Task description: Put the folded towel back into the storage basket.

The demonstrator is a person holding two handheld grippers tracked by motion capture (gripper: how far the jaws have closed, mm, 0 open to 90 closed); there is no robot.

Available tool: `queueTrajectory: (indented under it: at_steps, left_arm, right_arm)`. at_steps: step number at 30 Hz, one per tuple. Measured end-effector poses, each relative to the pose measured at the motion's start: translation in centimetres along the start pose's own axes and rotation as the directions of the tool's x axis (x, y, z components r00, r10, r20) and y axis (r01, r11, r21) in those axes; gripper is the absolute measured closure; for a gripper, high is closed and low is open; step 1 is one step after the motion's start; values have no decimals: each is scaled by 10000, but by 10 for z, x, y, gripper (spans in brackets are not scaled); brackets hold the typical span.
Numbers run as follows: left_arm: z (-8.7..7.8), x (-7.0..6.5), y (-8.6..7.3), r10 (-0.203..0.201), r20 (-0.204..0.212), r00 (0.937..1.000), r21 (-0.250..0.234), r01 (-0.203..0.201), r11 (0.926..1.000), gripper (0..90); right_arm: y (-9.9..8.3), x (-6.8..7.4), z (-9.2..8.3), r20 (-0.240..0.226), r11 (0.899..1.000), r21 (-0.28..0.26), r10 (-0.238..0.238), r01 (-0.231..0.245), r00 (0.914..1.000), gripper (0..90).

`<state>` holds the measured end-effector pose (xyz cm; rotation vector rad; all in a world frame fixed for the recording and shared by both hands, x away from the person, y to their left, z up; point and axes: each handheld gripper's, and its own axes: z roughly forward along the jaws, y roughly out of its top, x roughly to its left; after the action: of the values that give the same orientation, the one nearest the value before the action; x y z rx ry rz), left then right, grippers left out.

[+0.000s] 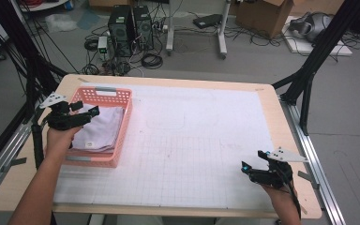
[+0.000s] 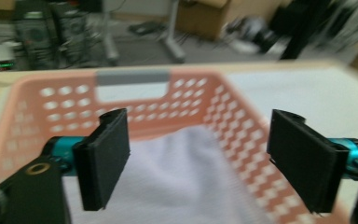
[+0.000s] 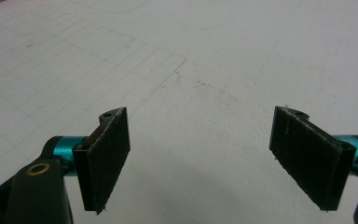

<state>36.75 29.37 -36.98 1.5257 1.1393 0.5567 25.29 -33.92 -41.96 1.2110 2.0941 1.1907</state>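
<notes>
Pink basket (image 1: 104, 126) at table's left holds folded lavender cloth (image 1: 102, 127). Left gripper (image 1: 85, 114) directly over cloth, jaws spread, nothing pinched. Right gripper (image 1: 253, 161) far off basket, jaws spread, empty. Left hand nearer.

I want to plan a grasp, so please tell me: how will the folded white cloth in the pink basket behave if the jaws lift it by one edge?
The cloth lies in soft folded layers, so it would probably droop and unfold. It looks thin, so likely light. The basket would probably stay put, since the cloth rests loosely inside.
</notes>
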Motion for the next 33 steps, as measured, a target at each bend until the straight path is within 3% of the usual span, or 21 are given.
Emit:
queueTrajectory:
  at_steps: [1, 4, 10, 13, 16, 20, 29, 33]
  left_arm:
    - [-3, -2, 1, -94, 187, 9998, -198, 98, 9998, 192]
    - [-11, -12, 2, 237, 353, 9991, -537, -218, 9983, 193]
    - [-25, -28, -2, 451, 911, 9948, -1236, -336, 9918, 197]
    - [-30, -41, -5, 810, 1161, 9899, -1458, -636, 9873, 201]
    - [-32, -56, -8, 1313, 1332, 9824, -1354, -1132, 9843, 209]
    - [-31, -80, -10, 1631, 1720, 9715, -1525, -1373, 9787, 213]
    - [-21, -134, -28, 1710, 2797, 9447, -1759, -1246, 9765, 218]
    - [-13, -151, -40, 1748, 3130, 9335, -1764, -1237, 9765, 221]
  right_arm:
    - [0, 0, 0, 0, 10000, 0, 0, 0, 10000, 191]
    - [0, -1, -1, -4, 9999, -119, 86, -86, 10000, 191]
    - [3, 1, -5, 6, 9989, -474, -12, 12, 10000, 192]
    - [3, 0, -6, -41, 9987, -516, 47, -49, 10000, 191]
    - [1, -1, -7, -31, 9987, -501, 78, -80, 10000, 192]
    - [1, -2, -8, -5, 9983, -577, 52, -52, 10000, 191]
    - [2, 1, -12, -7, 9972, -741, -122, 121, 9999, 192]
    - [2, 1, -12, -31, 9963, -835, -189, 186, 9998, 192]
